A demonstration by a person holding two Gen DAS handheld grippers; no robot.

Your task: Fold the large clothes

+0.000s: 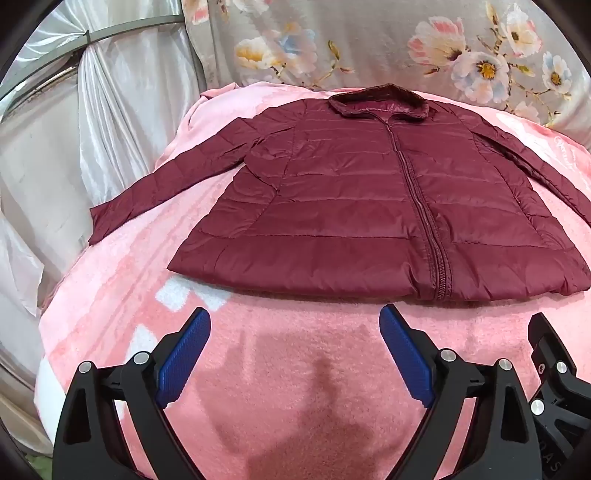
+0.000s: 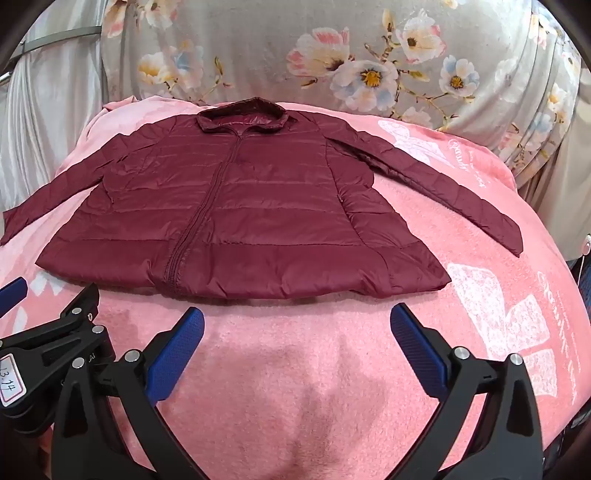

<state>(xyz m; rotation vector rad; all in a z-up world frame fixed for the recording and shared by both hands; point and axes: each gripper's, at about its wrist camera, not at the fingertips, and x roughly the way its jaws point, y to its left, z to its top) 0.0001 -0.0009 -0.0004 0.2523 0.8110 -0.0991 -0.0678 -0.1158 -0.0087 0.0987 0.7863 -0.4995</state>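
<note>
A dark red quilted jacket [image 1: 354, 199] lies flat and zipped on a pink blanket [image 1: 295, 369], collar at the far side, both sleeves spread outward. It also shows in the right wrist view [image 2: 236, 214]. My left gripper [image 1: 295, 321] is open and empty, hovering over the blanket just short of the jacket's hem. My right gripper [image 2: 297, 321] is open and empty, also just short of the hem. The right gripper's black frame shows at the left wrist view's right edge [image 1: 554, 376]; the left gripper's frame shows at the right wrist view's left edge [image 2: 48, 350].
A grey floral cloth [image 2: 332, 55] hangs behind the bed. White satin drapes [image 1: 92, 129] and a metal rail [image 1: 129, 31] stand at the left. The pink blanket [image 2: 517, 314] carries white printed patterns at the right and drops off at its edges.
</note>
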